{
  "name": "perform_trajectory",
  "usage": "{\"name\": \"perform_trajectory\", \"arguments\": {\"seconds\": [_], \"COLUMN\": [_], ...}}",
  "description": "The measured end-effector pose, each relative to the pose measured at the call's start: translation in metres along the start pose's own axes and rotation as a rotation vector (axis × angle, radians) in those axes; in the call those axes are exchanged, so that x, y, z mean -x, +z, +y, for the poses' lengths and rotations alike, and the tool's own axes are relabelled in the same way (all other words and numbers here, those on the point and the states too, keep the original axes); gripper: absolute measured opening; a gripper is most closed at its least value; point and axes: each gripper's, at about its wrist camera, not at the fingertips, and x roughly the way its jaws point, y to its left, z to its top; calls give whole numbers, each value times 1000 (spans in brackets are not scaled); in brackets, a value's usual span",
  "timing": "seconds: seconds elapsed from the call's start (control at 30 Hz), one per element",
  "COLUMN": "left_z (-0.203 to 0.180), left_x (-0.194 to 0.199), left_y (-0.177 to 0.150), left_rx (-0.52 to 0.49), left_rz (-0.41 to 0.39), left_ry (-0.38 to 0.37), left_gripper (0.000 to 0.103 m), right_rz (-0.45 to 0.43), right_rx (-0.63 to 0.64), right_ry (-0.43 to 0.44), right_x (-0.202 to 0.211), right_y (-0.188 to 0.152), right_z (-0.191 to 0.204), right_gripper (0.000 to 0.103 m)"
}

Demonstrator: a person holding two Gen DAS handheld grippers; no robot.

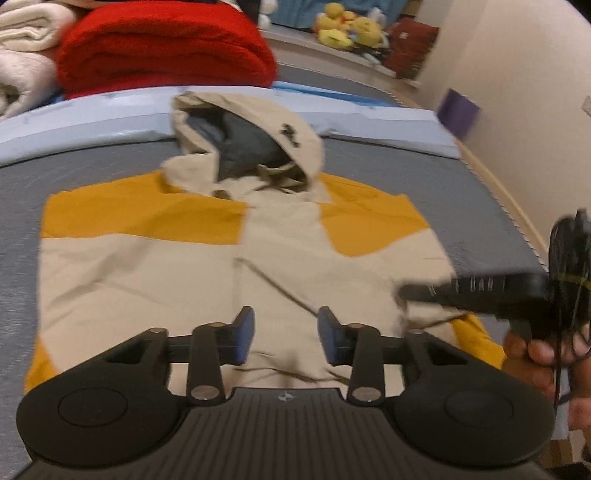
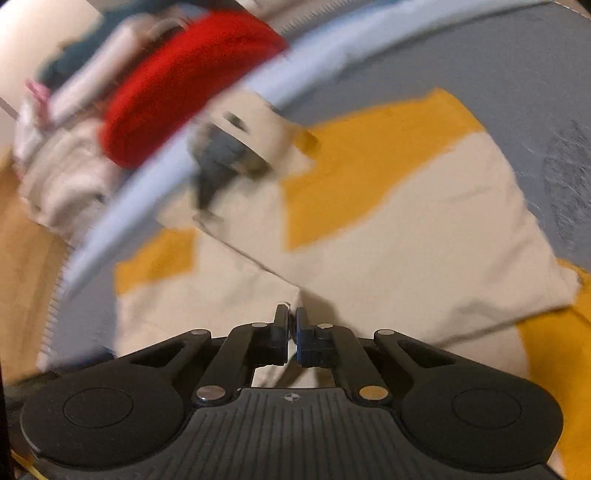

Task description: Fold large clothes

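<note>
A beige and mustard-yellow hooded jacket [image 1: 184, 266] lies flat on the grey bed surface [image 1: 74, 173], hood toward the far side. My left gripper [image 1: 286, 332] is open and empty, hovering over the jacket's lower middle. My right gripper [image 1: 406, 291] comes in from the right, and its fingers sit at the jacket's right side edge. In the right wrist view the right gripper [image 2: 291, 325] is shut on a fold of the beige jacket fabric [image 2: 369, 258], which rises to its fingers. That view is blurred.
A folded red blanket [image 1: 162, 44] and cream blankets [image 1: 26, 48] are stacked beyond the light-blue sheet edge [image 1: 92, 114]. Yellow plush toys [image 1: 347, 29] sit on a far ledge. A wall [image 1: 517, 92] runs along the right side of the bed.
</note>
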Motion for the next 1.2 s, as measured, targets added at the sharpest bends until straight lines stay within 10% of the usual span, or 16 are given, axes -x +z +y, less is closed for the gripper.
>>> {"name": "perform_trajectory", "arguments": {"seconds": [0.1, 0.17, 0.4, 0.43, 0.47, 0.57, 0.73, 0.83, 0.87, 1.0, 1.13, 1.2], "left_z": [-9, -16, -28, -26, -24, -4, 50, 78, 87, 114, 132, 133], "left_x": [-3, -3, -3, -4, -4, -1, 12, 10, 7, 0, -1, 8], "left_y": [-2, -3, 0, -1, 0, 2, 5, 8, 11, 8, 1, 2], "left_rx": [0, -1, -11, -12, -15, 103, 412, 489, 502, 559, 608, 589], "left_rz": [-6, -22, -57, -60, -63, -61, -103, -72, -56, -26, 1, -34], "left_ry": [-61, -109, -134, -105, -59, 95, 224, 224, 202, 182, 209, 252], "left_gripper": [48, 71, 77, 59, 17, 10, 14, 43, 56, 57, 9, 6], "right_rz": [-78, -94, -70, -69, -70, -79, -18, 80, 103, 149, 130, 117], "right_rx": [6, 11, 34, 31, 30, 29, 6, -26, -53, -193, -226, -244], "right_ry": [170, 250, 429, 438, 434, 320, -6, -200, -231, -218, -243, -256], "right_x": [20, 24, 20, 20, 17, 7, -16, -33, -36, -41, -38, -37], "right_y": [4, 6, 2, 1, 1, 3, 0, -6, -8, -11, -9, -8], "right_z": [16, 25, 51, 51, 52, 51, 37, 21, 13, -11, -18, -22], "right_gripper": [3, 3, 6, 7, 10, 51, 51, 51, 51, 51, 50, 39]}}
